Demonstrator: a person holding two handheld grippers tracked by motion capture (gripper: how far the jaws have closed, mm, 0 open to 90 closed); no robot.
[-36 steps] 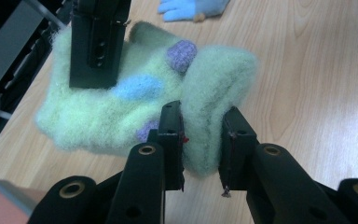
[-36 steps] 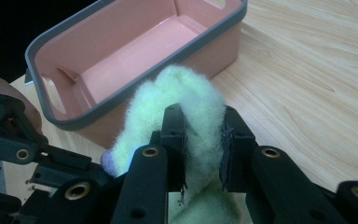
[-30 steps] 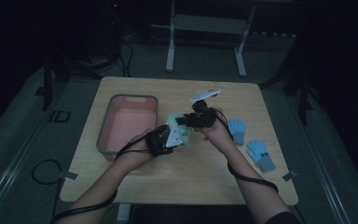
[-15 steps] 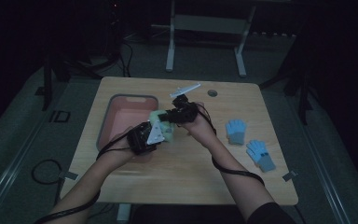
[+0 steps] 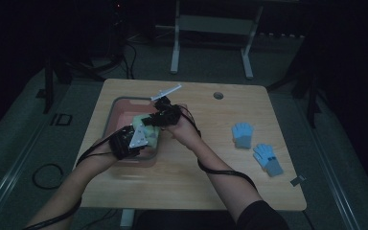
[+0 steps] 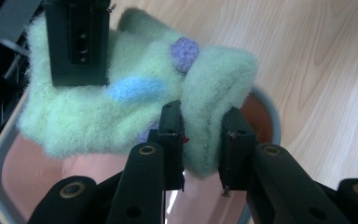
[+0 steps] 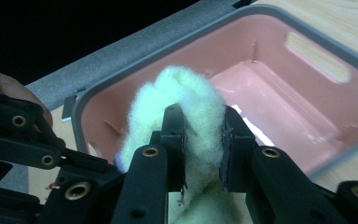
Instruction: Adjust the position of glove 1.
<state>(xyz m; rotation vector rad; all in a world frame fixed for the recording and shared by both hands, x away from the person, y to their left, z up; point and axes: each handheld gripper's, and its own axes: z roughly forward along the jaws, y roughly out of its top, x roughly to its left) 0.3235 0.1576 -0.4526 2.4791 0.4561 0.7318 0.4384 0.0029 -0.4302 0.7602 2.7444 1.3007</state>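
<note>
Over the pink plastic bin with a grey rim [image 5: 111,111], the left gripper [image 6: 201,140] is pinching one end of a fluffy pale-green sock (blue and purple dots) [image 6: 121,107]; the right gripper [image 7: 201,140] is clamping its other end, and two blue knitted gloves [image 5: 256,146] are lying well apart on the wooden table [image 5: 249,115].

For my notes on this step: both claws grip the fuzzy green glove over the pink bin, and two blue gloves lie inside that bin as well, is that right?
Not quite. The two blue gloves lie on the bare table to the right of the pink bin, not inside it, as the high view shows. The rest holds: the left claw and the right claw both grip the fuzzy green glove over the bin.
</note>
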